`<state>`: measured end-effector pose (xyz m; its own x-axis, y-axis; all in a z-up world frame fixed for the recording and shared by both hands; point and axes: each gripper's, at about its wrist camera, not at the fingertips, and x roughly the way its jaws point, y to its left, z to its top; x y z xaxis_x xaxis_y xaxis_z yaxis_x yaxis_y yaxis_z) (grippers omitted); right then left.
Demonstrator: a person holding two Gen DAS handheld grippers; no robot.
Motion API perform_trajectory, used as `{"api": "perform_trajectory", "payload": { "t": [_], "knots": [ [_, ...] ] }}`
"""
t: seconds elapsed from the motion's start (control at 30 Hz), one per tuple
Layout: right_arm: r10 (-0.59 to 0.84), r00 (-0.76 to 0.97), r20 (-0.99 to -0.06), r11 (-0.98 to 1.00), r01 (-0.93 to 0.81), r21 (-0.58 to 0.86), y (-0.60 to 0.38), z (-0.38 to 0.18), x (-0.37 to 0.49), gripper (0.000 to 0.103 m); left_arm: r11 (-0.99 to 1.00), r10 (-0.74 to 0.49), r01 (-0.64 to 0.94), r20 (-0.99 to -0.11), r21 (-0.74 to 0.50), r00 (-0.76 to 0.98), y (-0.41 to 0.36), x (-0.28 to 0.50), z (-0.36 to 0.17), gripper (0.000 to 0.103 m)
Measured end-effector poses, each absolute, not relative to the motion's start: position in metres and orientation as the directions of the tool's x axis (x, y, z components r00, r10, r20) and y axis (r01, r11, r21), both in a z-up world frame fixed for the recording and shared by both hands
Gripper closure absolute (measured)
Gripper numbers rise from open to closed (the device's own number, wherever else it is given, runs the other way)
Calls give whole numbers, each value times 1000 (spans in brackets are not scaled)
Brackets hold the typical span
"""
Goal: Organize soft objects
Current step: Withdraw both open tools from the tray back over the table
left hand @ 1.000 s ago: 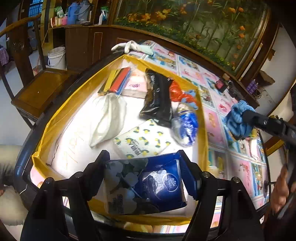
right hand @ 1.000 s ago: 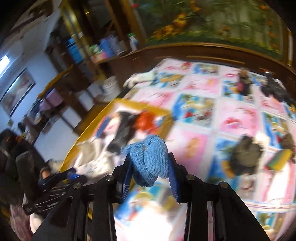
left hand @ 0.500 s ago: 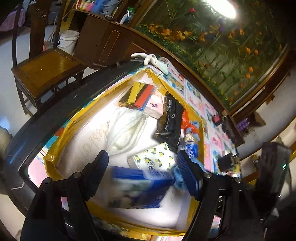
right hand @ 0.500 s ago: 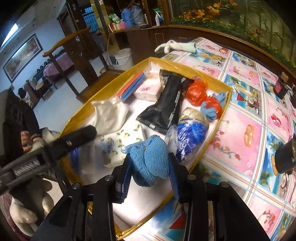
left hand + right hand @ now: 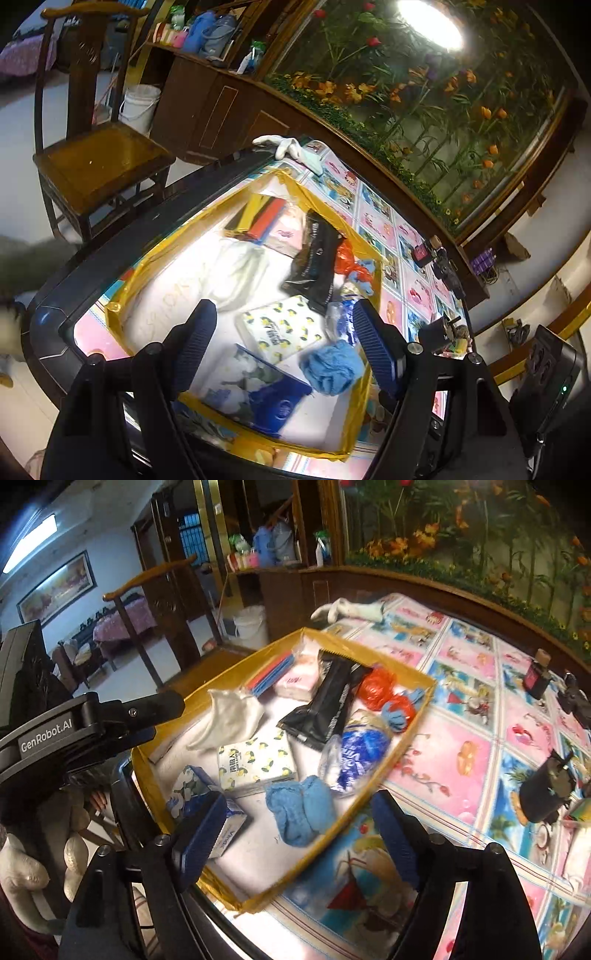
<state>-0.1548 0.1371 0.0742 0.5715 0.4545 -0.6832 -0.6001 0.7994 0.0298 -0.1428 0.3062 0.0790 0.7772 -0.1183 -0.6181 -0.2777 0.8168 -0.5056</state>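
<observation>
A yellow-rimmed box on the table holds soft items. A blue cloth lies loose at its near right side. A blue floral tissue pack lies at its near edge, beside a lemon-print tissue pack. My left gripper is open and empty above the box. My right gripper is open and empty above the blue cloth. The left gripper's arm shows in the right wrist view.
The box also holds a black packet, a white cloth, red bags and a blue-white bag. White gloves lie at the table's far edge. Dark items stand to the right. A wooden chair stands beside the table.
My left gripper opened and let the blue floral tissue pack drop into the box, then lifted. My right gripper swung over the box, opened and let go of the blue cloth.
</observation>
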Motion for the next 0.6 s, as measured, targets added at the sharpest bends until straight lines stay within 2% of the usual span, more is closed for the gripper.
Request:
{"api": "perform_trajectory", "payload": {
  "t": [0.43,0.6],
  "knots": [
    [388,664,-639,880,-472,44,16,69,-192,19,908,-244,-78,-669,-413,702,199,-133,97,27],
    [302,701,-647,932,-361,44,-41,60,-195,19,929,-316,49,-720,-366,618,142,-125,88,27]
  ]
}}
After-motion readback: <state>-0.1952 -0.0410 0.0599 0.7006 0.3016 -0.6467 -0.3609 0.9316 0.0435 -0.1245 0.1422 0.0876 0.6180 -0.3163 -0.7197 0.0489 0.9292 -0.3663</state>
